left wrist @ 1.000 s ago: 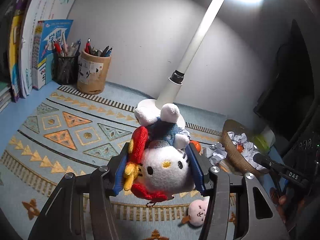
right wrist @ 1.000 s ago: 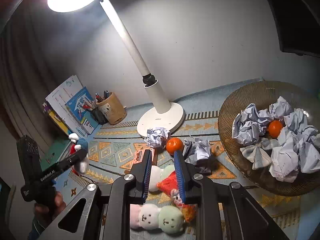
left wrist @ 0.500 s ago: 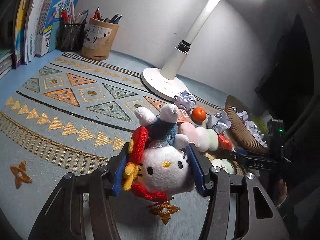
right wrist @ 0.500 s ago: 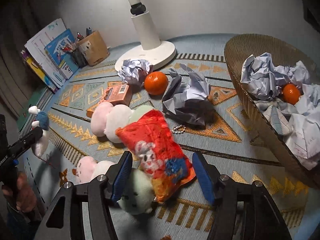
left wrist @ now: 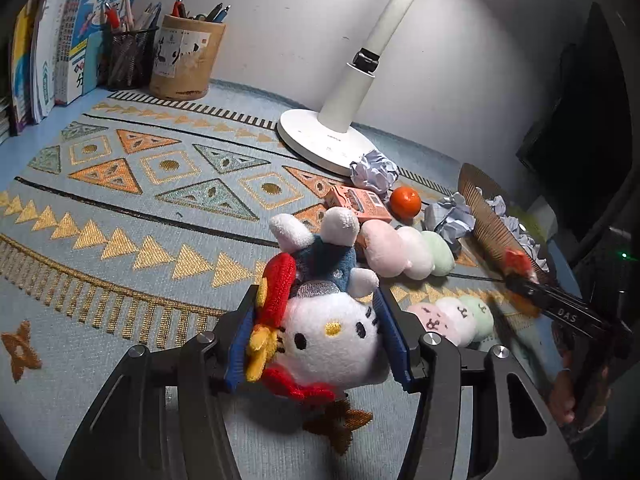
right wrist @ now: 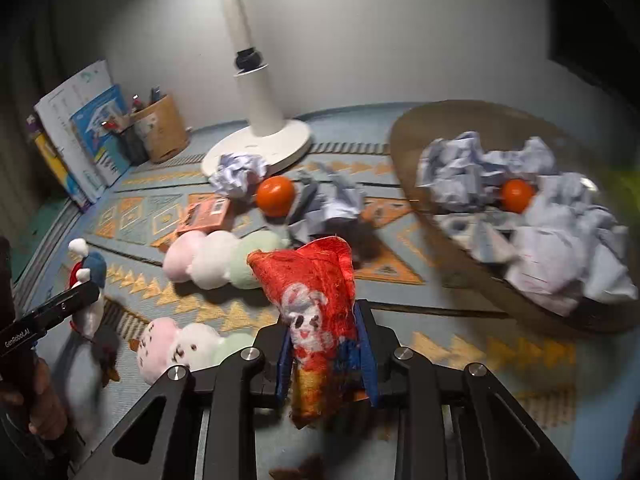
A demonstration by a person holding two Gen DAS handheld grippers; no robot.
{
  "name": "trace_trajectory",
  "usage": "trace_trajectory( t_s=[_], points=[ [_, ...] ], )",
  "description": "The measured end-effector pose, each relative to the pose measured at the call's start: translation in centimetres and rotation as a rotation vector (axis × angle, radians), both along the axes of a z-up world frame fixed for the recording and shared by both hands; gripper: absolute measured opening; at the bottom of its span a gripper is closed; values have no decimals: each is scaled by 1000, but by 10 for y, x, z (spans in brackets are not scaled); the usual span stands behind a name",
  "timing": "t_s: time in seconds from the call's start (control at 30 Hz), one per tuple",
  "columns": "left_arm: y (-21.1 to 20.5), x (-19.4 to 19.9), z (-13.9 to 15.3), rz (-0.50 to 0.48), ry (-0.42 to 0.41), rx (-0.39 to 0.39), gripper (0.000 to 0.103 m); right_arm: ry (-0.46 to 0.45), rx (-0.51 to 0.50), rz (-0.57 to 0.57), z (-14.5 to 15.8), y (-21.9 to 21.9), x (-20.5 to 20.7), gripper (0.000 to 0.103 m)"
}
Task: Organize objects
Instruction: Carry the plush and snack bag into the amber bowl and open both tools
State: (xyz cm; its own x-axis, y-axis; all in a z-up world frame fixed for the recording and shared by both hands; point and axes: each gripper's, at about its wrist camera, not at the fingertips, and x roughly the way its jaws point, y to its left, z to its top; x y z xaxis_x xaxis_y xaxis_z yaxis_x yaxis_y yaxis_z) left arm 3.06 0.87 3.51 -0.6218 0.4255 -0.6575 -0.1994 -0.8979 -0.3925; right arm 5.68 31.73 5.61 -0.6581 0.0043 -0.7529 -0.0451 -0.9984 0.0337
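Note:
My left gripper [left wrist: 318,336] is shut on a white cat plush [left wrist: 330,332] with a red bow and blue body, held low over the patterned mat [left wrist: 160,208]. The plush also shows in the right wrist view [right wrist: 90,280]. My right gripper [right wrist: 325,354] is shut on a red snack packet [right wrist: 316,292], lifted off the mat. It appears far right in the left wrist view [left wrist: 518,264]. Two pink-white-green dumpling plushes lie between us, one farther [right wrist: 218,258], one nearer [right wrist: 180,346].
A wicker basket [right wrist: 436,120] at the right holds crumpled paper and an orange [right wrist: 517,195]. Loose paper balls [right wrist: 240,174], an orange [right wrist: 275,195] and a small orange box [right wrist: 208,216] lie by the white lamp base [right wrist: 260,144]. Pen holders [left wrist: 184,58] and books [left wrist: 60,40] stand back left.
My right gripper closed on the red snack packet and raised it off the mat. My left gripper moved lower and nearer the dumpling plushes, still holding the cat plush.

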Motion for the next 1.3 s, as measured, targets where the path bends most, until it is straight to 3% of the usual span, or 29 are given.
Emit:
trace_trajectory(
  t_s=[0.1,0.23,0.33,0.4,0.47,0.63,0.67,0.73,0.8,0.87,1.03,1.13,1.3],
  points=[
    [0,1,2,-2,14,2,53,-75,87,-143,-7,15,18,29],
    [0,4,1,-3,21,-14,53,-174,-41,-139,-31,29,21,29],
    [0,4,1,-9,21,-11,53,-143,-110,-96,-29,36,31,40],
    [0,3,0,-14,20,-7,53,-121,-162,-75,-27,43,41,68],
    [0,2,0,-15,17,-7,53,-106,-194,-67,-28,51,50,83],
    [1,2,0,-15,16,-14,53,-100,-219,-43,-33,60,56,84],
    [1,1,-1,-17,15,-15,53,-99,-208,-32,-33,57,55,83],
    [2,1,0,-16,15,-16,53,-109,-148,-21,-35,43,47,71],
    [4,2,0,-23,17,-20,53,-115,-35,-20,-37,30,43,49],
    [6,3,2,-22,22,-37,53,-100,-8,6,-34,21,45,36],
    [21,7,21,-32,69,-54,53,-53,-78,36,-17,22,53,30],
    [40,6,51,-72,135,-38,53,19,-121,25,11,34,58,30],
    [95,-9,100,-161,238,-46,53,171,-106,-49,69,66,64,30]
  ],
)
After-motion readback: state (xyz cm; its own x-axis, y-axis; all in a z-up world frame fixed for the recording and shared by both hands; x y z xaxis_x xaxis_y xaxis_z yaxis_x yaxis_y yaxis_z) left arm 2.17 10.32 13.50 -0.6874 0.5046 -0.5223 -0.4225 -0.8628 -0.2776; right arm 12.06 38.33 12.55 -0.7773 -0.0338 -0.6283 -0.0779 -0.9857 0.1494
